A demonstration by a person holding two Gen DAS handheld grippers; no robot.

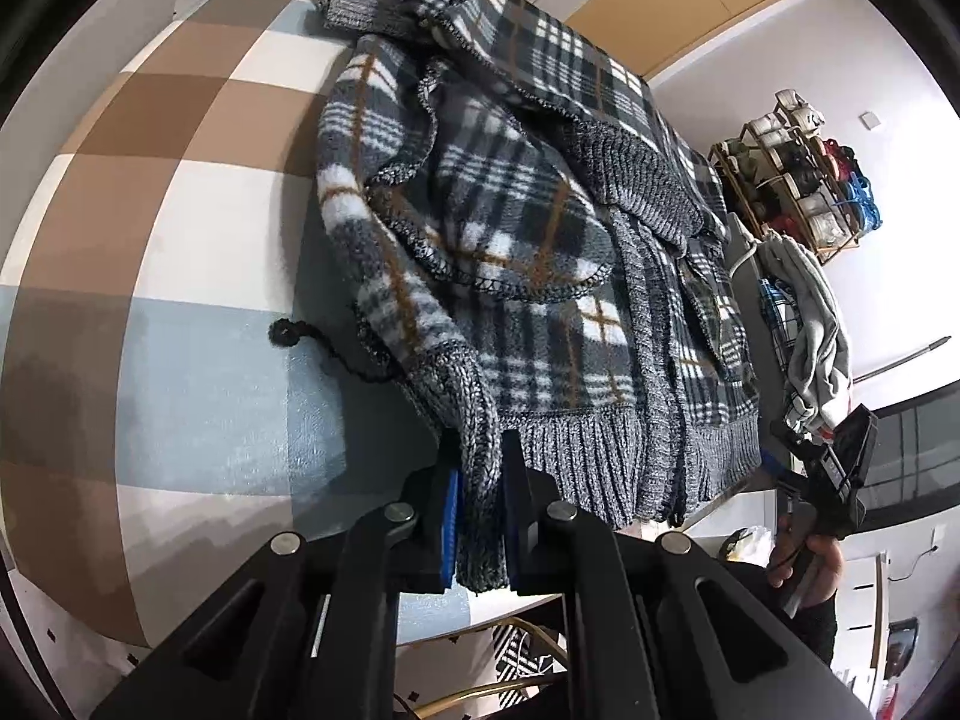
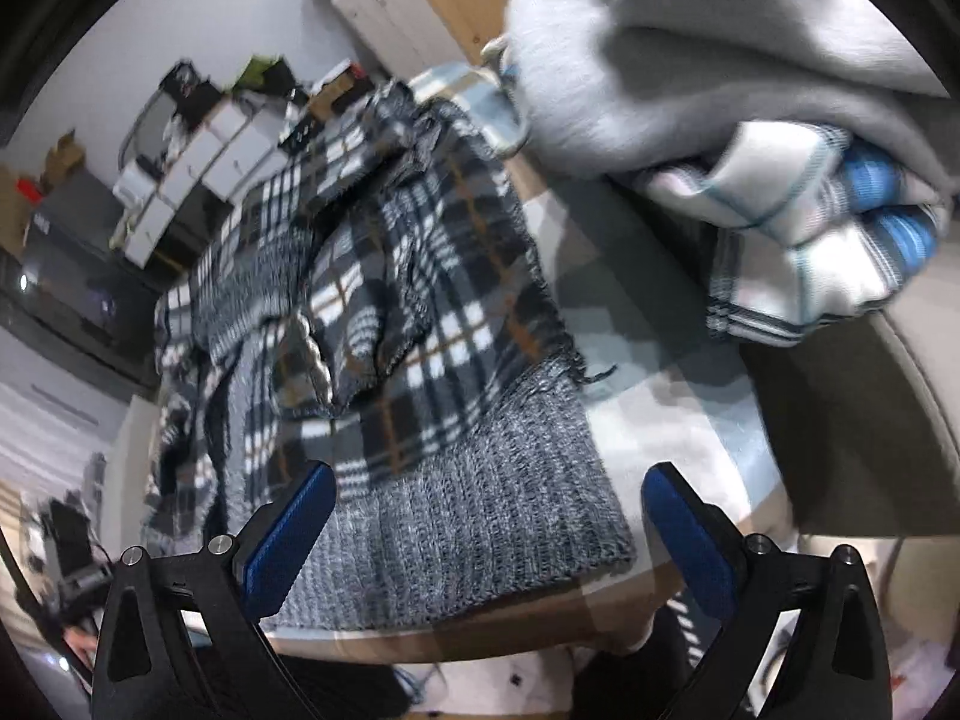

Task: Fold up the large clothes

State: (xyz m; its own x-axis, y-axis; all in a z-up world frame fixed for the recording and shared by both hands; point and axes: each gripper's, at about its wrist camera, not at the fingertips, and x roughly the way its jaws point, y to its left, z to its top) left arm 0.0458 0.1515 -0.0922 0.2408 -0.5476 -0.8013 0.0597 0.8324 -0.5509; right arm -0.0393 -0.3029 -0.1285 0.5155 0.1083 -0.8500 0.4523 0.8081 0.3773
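A grey knit jacket with plaid fleece lining [image 1: 510, 228] lies crumpled and partly inside out on the checked tablecloth [image 1: 150, 240]. My left gripper [image 1: 480, 516] is shut on a fold of its grey ribbed hem at the near table edge. In the right wrist view the same jacket [image 2: 384, 312] spreads away from me, blurred. My right gripper [image 2: 489, 516] is open, its blue pads wide apart on either side of the jacket's grey knit hem [image 2: 468, 522] and not pressing on it. A hand [image 1: 810, 558] holds the right gripper at the jacket's other hem corner.
A pile of other clothes, grey over blue-and-white check [image 2: 690, 90], sits at the table's right side [image 1: 804, 312]. A black drawstring [image 1: 312, 342] trails left of the jacket. A wooden shelf [image 1: 798, 168] stands by the far wall. The table's near edge [image 2: 480, 636] runs below the hem.
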